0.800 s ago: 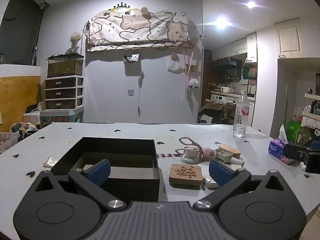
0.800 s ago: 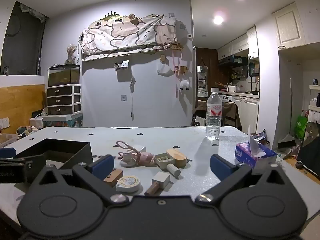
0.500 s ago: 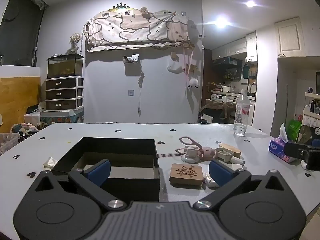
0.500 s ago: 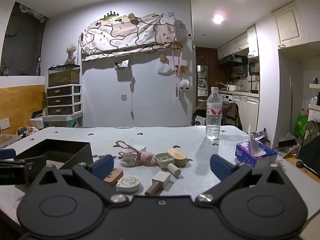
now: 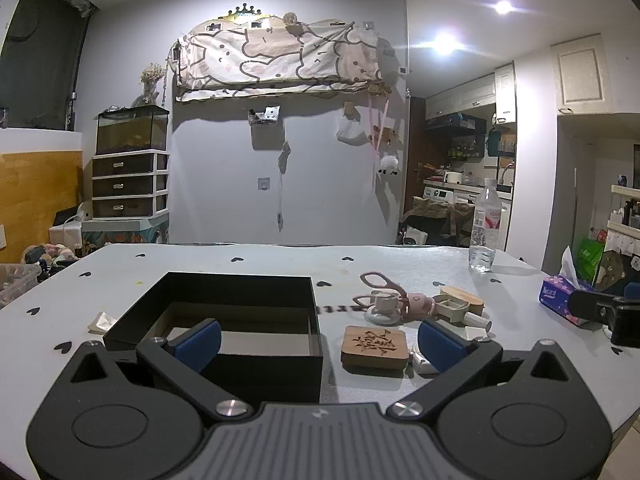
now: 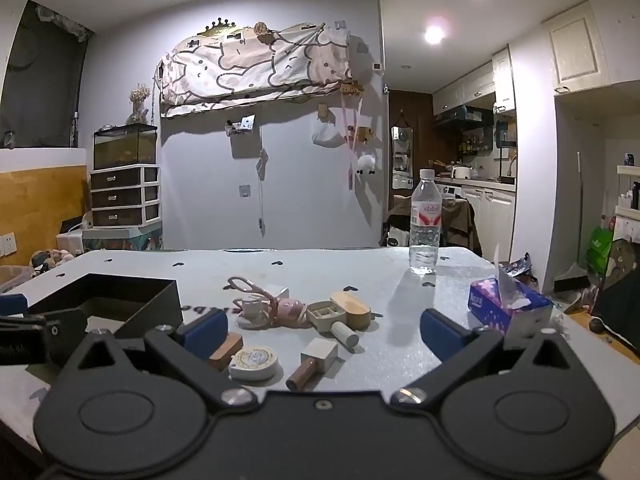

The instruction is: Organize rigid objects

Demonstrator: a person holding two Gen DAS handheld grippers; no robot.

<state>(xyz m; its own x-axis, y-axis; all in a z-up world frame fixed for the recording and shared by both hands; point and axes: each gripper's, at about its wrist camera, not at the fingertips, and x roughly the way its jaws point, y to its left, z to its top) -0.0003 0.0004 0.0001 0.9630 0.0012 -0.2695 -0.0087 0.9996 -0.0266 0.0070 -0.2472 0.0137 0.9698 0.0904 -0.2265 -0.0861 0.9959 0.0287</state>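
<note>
Both your grippers are spread wide and hold nothing: the left gripper hangs over the near wall of the black box, and the right gripper faces the loose pile on the table. The box looks bare inside, so I judge the sorting has not yet begun. From the right wrist view, start with what lies nearest: the round tape measure at about 7 o'clock between your fingers, or the small wooden stamp just beside it at 6 o'clock. Come down square, straddle one piece only, and close across its short side so it does not skid. The carved wooden coaster lies flat at 5 o'clock from the box's far right corner; it is thin, so pinch its edges. Farther off at 12 o'clock, the pink scissors lie tangled with a small cup and a bamboo-lidded case, touching one another; lift them singly. Keep wide of the water bottle at 1 o'clock and the tissue box at 3 o'clock.
</note>
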